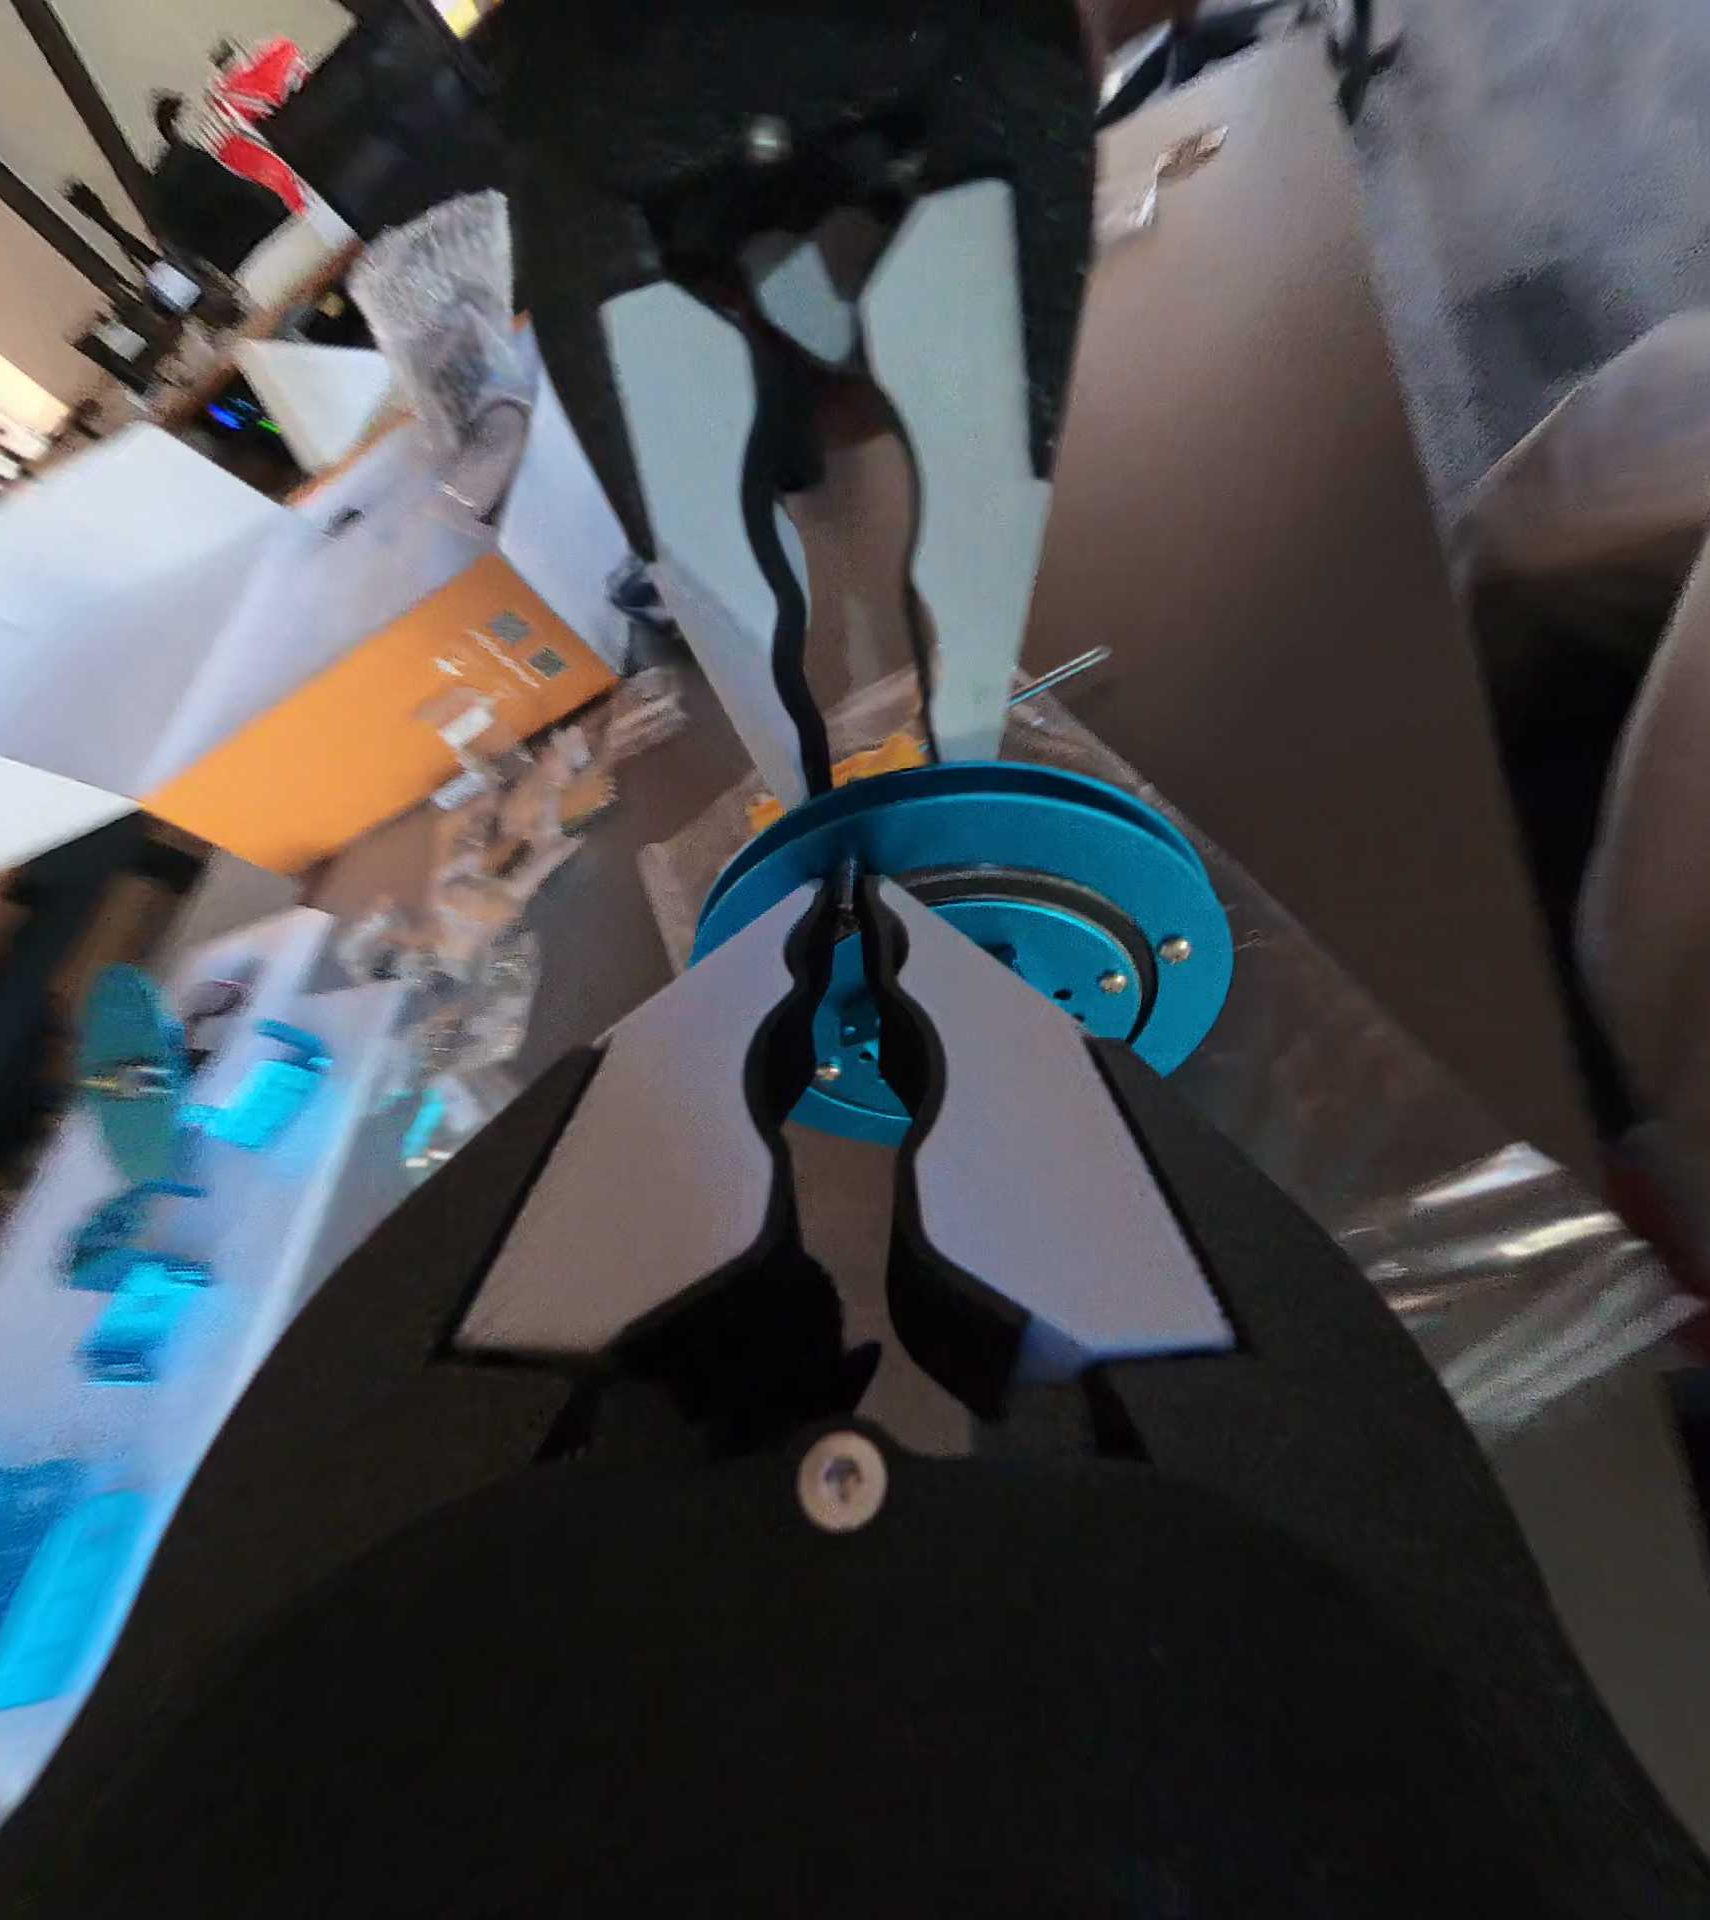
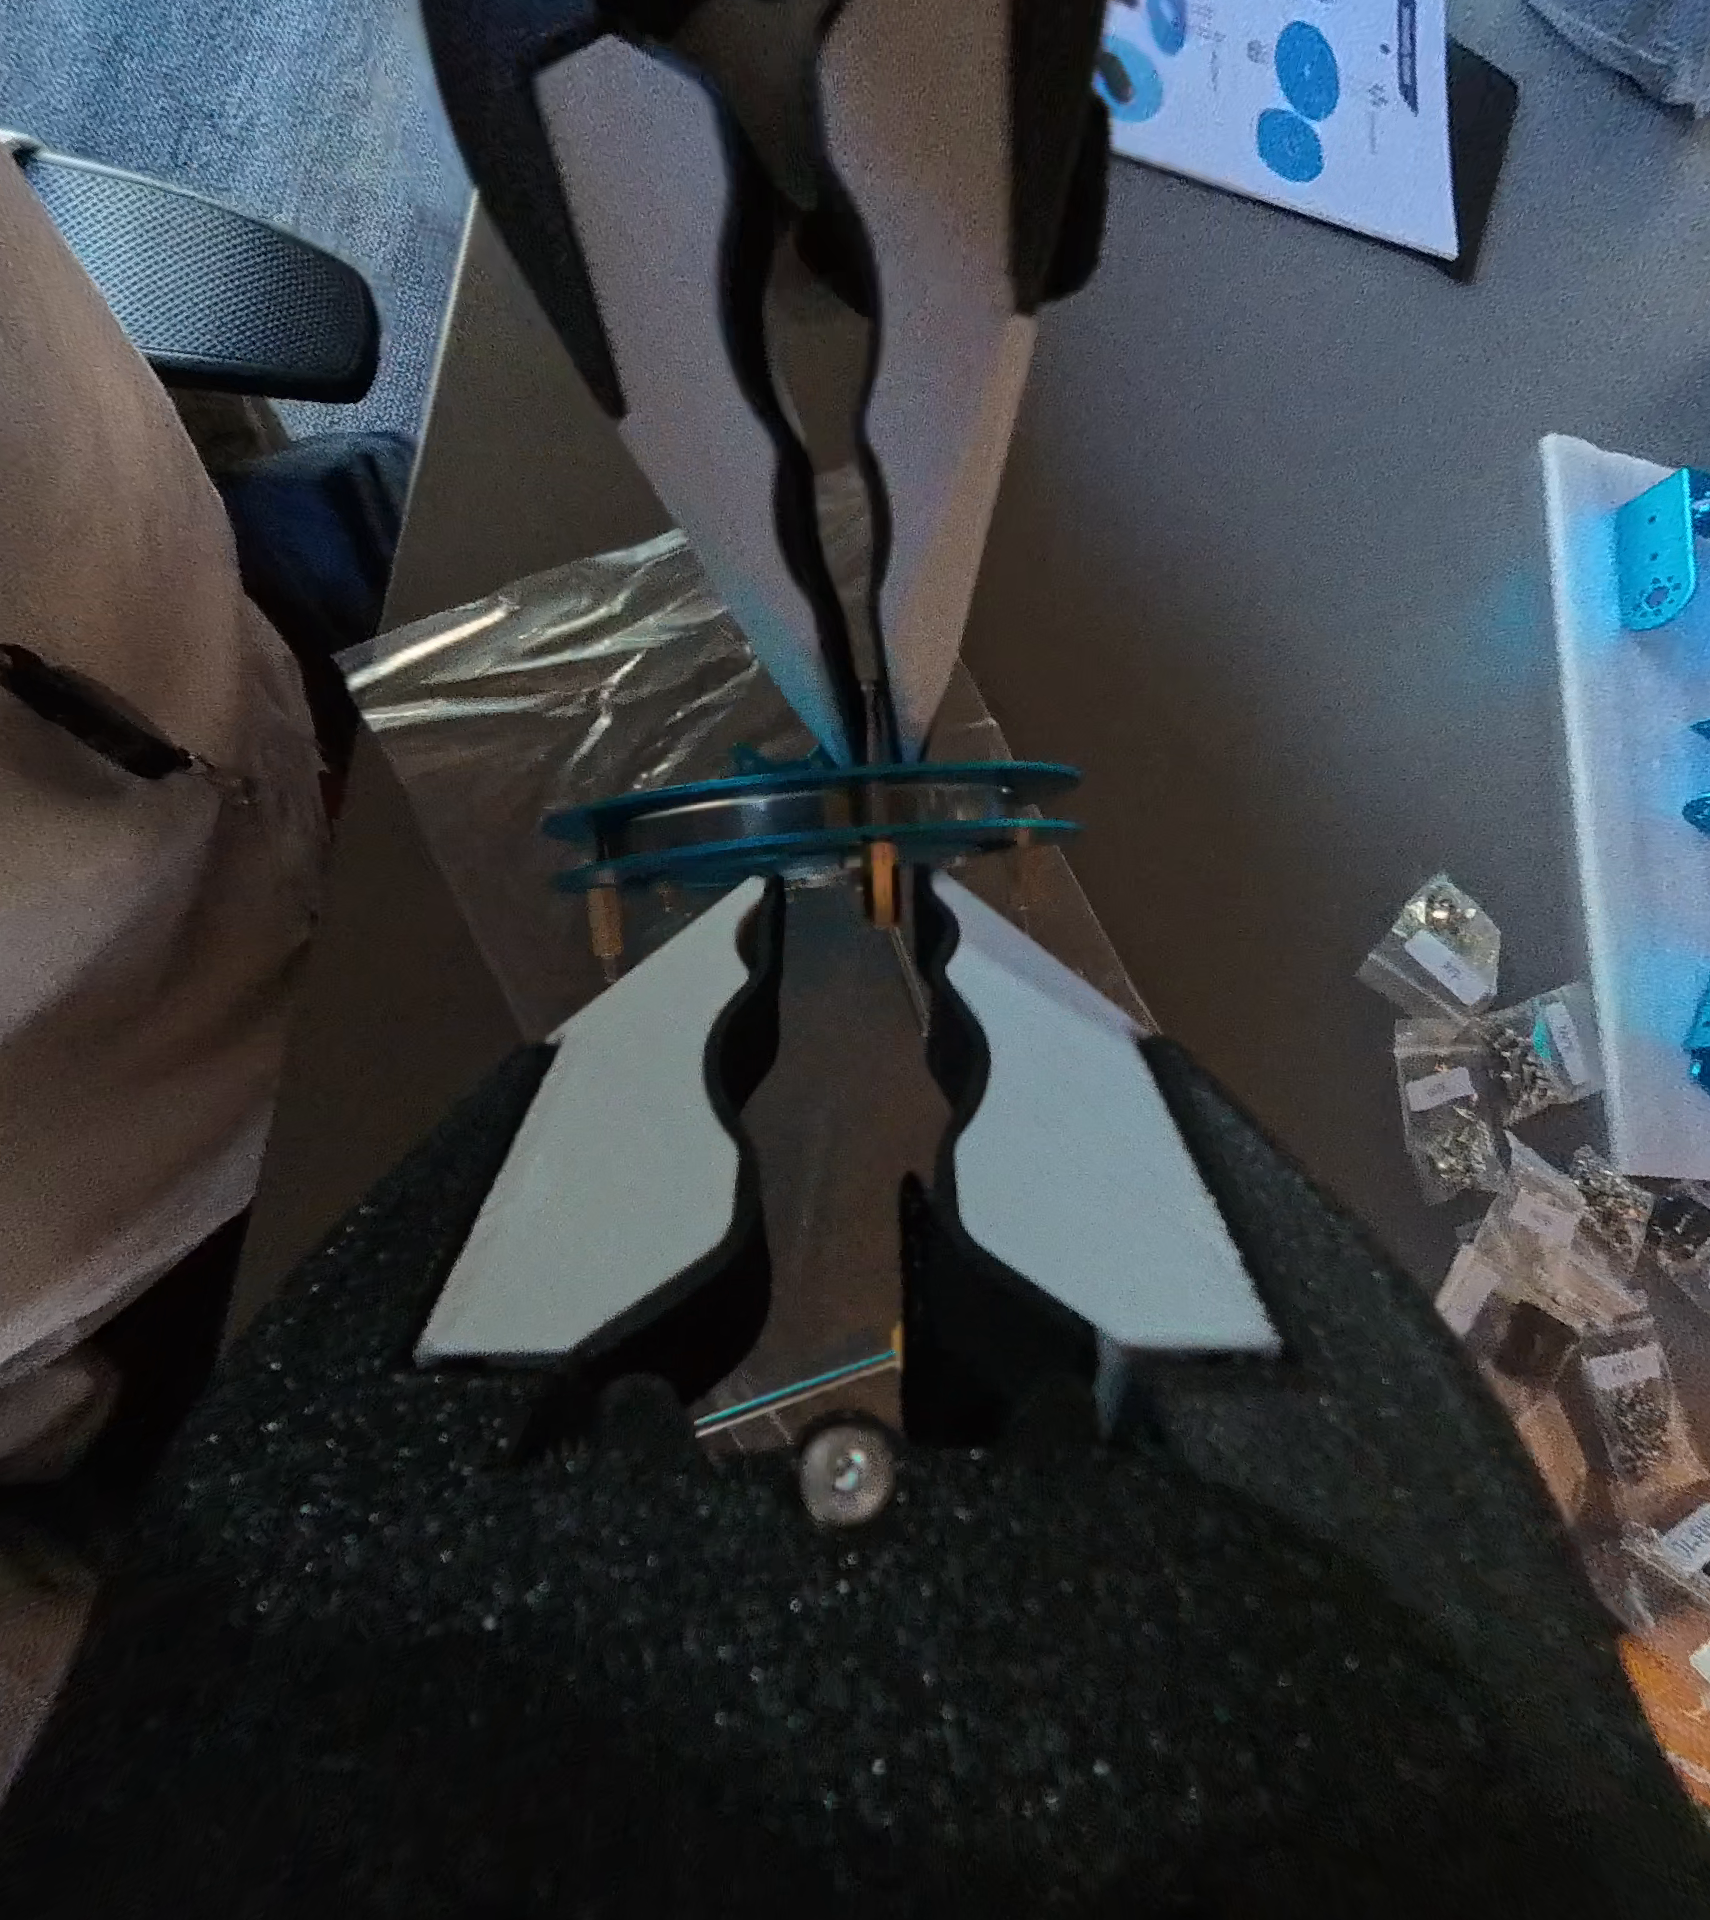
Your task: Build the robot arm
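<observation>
A blue two-disc wheel assembly (image 1: 1017, 831) with a metal bearing ring between the discs is seen edge-on in the right wrist view (image 2: 726, 800). My left gripper (image 1: 846, 899) is shut on a small dark screw (image 1: 843, 902) at the disc's rim. It reaches in from the top of the right wrist view (image 2: 866, 727). My right gripper (image 2: 856, 894) faces it from the other side. Its jaws stand a little apart, on both sides of a brass standoff (image 2: 878, 883), with the tips against the lower disc. It comes in from the top of the left wrist view (image 1: 882, 764). A clear plate (image 1: 1298, 987) lies behind the wheel.
A crinkled clear bag (image 2: 539, 665) lies on the brown table. A white tray (image 2: 1609, 831) with blue brackets (image 2: 1703, 561) is at the right, with several small hardware bags (image 2: 1516, 1091) below it. An orange box (image 1: 363, 727) and a printed sheet (image 2: 1298, 104) are nearby. A person's clothing (image 2: 51, 727) fills the left.
</observation>
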Tool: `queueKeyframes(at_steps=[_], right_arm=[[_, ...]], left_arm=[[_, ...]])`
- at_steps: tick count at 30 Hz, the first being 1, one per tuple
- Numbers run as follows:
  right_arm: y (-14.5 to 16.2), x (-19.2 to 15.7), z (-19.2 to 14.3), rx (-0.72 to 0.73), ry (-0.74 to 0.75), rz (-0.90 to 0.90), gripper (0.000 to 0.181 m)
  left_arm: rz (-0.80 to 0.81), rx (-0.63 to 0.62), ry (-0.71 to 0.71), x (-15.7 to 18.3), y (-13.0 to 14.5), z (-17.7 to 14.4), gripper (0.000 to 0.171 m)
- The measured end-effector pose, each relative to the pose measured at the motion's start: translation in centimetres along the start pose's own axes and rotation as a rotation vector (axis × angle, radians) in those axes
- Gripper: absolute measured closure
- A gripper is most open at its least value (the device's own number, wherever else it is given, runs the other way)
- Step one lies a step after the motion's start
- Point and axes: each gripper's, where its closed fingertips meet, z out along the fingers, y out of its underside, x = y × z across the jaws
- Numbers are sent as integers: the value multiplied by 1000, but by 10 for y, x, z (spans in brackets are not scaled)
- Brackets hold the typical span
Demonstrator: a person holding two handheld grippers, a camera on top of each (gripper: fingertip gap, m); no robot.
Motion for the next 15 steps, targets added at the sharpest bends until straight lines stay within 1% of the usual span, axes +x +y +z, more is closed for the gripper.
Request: queueKeyframes(at_steps=[1,3,5,6,7,8,9,10,11,12,13,14,15], right_arm=[[-1,-3,3,2,-1,-7,155],[-4,3,3,-1,87,-89,175],[-4,5,2,-65,125,-158,176],[-4,6,2,-100,122,-163,176],[-4,5,1,-124,78,-119,177],[-4,1,0,-126,-9,-24,177],[-5,-2,-1,-110,-115,95,177],[-7,-8,-3,-92,-251,255,177],[-8,-15,-6,-86,-409,425,177],[-10,-25,-10,-92,-585,608,178],[-12,-30,-11,-91,-718,740,178],[-14,-34,-13,-87,-823,831,178],[-15,-36,-13,-83,-884,889,178]], left_arm=[[-57,13,35,1,0,-1,168],[-140,21,78,2,0,-1,168],[-177,22,96,3,0,-1,168],[-153,18,90,3,0,-1,168],[-53,11,55,5,0,-2,169],[141,-3,-18,6,1,-2,169],[387,-25,-113,7,1,-3,169],[621,-46,-203,8,0,-4,169],[784,-60,-271,9,-1,-4,169],[869,-68,-317,9,-1,-4,169],[909,-70,-339,8,0,-4,170],[923,-66,-342,8,0,-4,169],[921,-68,-342,7,0,-4,170]])
